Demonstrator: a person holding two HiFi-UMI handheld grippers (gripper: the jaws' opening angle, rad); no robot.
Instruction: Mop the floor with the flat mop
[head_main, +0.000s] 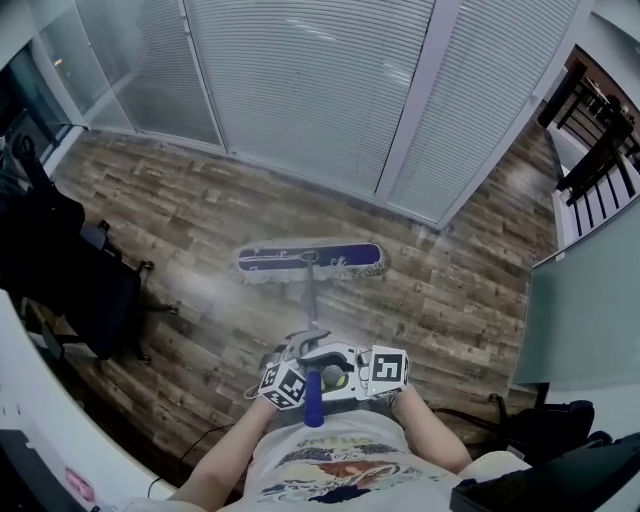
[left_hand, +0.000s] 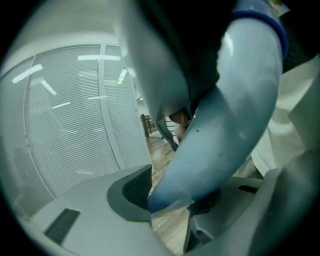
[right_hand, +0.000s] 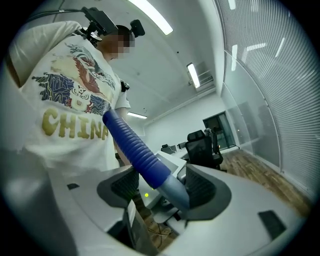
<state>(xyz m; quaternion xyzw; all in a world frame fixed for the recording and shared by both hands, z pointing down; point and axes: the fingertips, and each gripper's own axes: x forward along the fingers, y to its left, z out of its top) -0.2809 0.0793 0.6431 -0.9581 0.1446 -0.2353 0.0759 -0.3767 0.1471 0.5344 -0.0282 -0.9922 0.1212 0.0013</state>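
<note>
On the floor (head_main: 200, 222): I see the mop head (head_main: 310, 260) flat.
Left hand-held gripper (left_hand: 170, 200): clamped on mop handle (left_hand: 235, 100).
Right hand-held gripper (right_hand: 165, 187): clamped too — by the blue grip (right_hand: 132, 142).

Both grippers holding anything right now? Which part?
Flat mop, by its handle: right gripper is shut where the blue ribbed grip meets the shaft, left gripper on the bare pale shaft.

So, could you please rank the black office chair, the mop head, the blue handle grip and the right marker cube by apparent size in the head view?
1. black office chair
2. mop head
3. right marker cube and blue handle grip: about alike, both nearest the camera, so not ranked.
</note>
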